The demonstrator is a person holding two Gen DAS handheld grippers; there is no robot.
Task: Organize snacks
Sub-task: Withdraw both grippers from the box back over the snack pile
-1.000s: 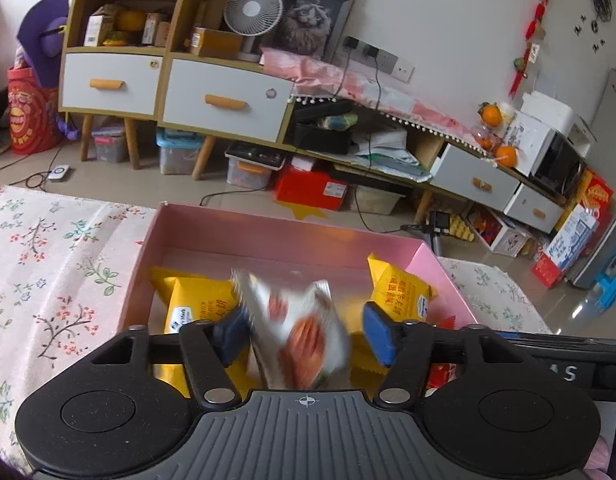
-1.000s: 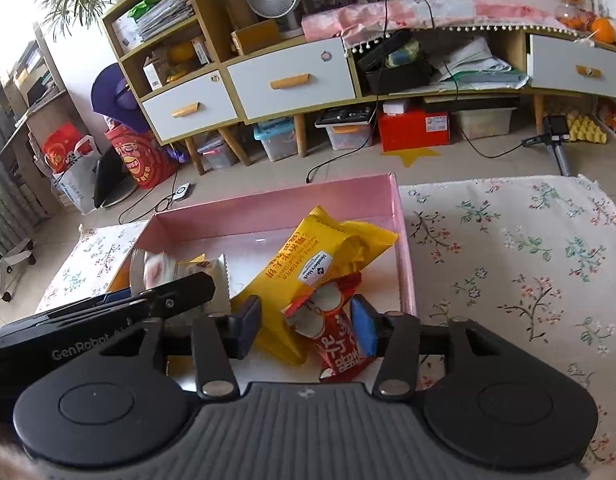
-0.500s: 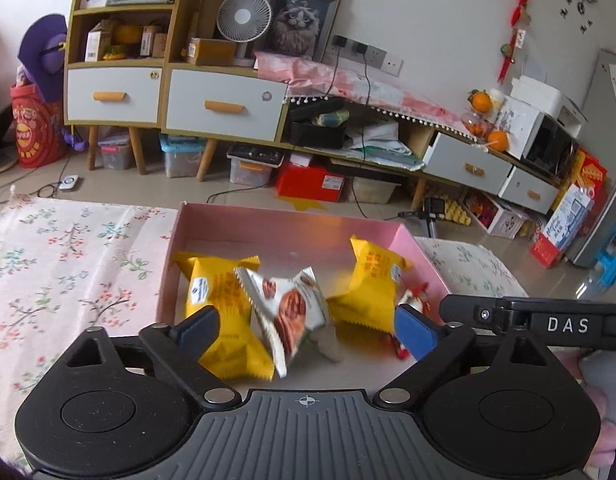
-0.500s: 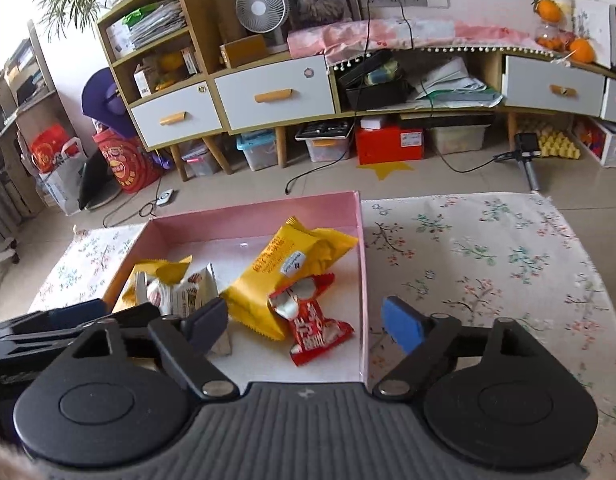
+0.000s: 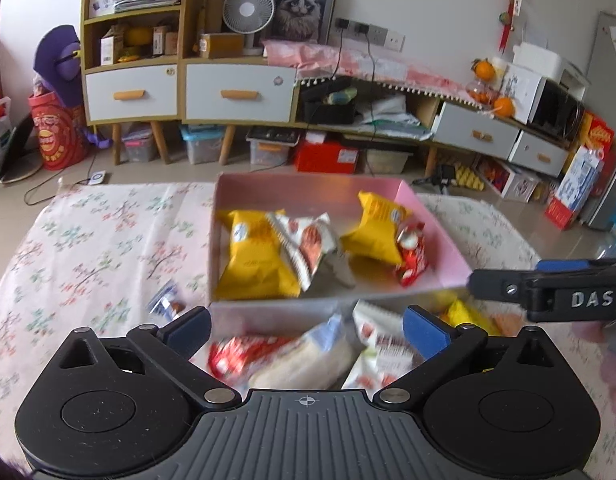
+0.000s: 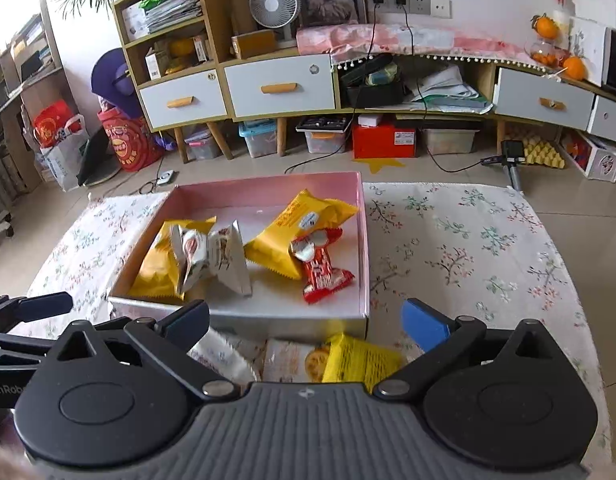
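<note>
- A second earlier the left tool [image 5: 307,330] held a white-and-orange foil snack packet [image 5: 305,242] and the right tool [image 6: 305,322] a small red wrapped candy [image 6: 322,266]; both now lie loose inside the shallow pink cardboard box [image 6: 267,190], and both tools have pulled back toward the bottom of their frames.
- Both tools' jaws are opening, almost fully spread, with nothing between the pads.
- In the judgement of this moment, two snacks have just been delivered; four packets sit in the box, including two yellow pillow packs [image 5: 257,256].
- More snacks wait on the floral-cloth surface [image 6: 468,240] just below the box's near wall: a yellow packet [image 6: 360,360] and pale ones [image 5: 308,356], plus a small blue-and-white sachet [image 5: 165,302] at the box's lower left.
- The box's near wall stands between the tools and the stored snacks; any next load must clear it.
- The surface right of the box, in the right wrist view, is bare cloth and gives free room.
- The right tool's arm crosses the right edge of the left wrist view, so the two tools work close together.
</note>
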